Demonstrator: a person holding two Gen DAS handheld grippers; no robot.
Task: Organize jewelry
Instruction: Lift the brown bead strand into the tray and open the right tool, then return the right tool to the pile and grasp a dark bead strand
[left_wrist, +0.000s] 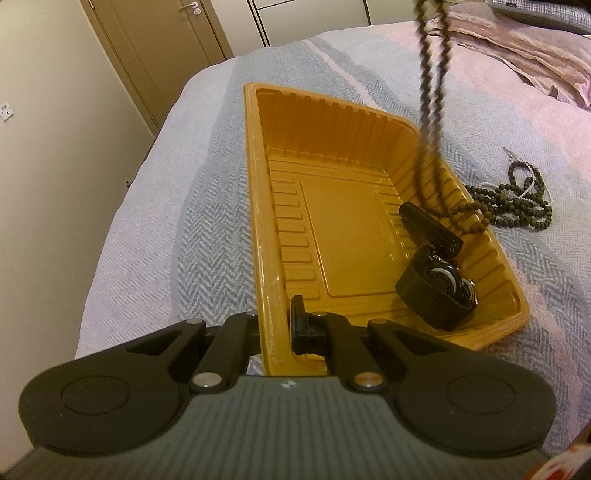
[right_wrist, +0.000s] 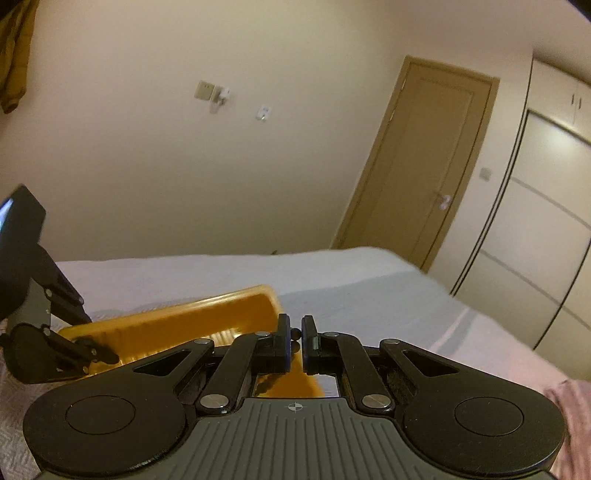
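An orange plastic tray (left_wrist: 252, 155) lies on the bed. My left gripper (left_wrist: 275, 314) is shut on the tray's near left wall; it also shows in the right wrist view (right_wrist: 98, 352) at the tray's (right_wrist: 184, 317) corner. A black watch (left_wrist: 439, 286) and a second black strap (left_wrist: 430, 229) lie in the tray's right end. A dark bead necklace (left_wrist: 428, 110) hangs blurred from above, crosses the tray's right rim and ends in a heap of beads (left_wrist: 517, 206) on the bedspread. My right gripper (right_wrist: 295, 332) is raised above the tray, shut on a bead of this necklace.
A blue-grey herringbone bedspread (left_wrist: 166, 229) covers the bed; its edge drops off at the left. A pink blanket (left_wrist: 535, 48) is bunched at the far right. Beyond the bed are a wall, a brown door (right_wrist: 417, 177) and white wardrobes (right_wrist: 535, 229).
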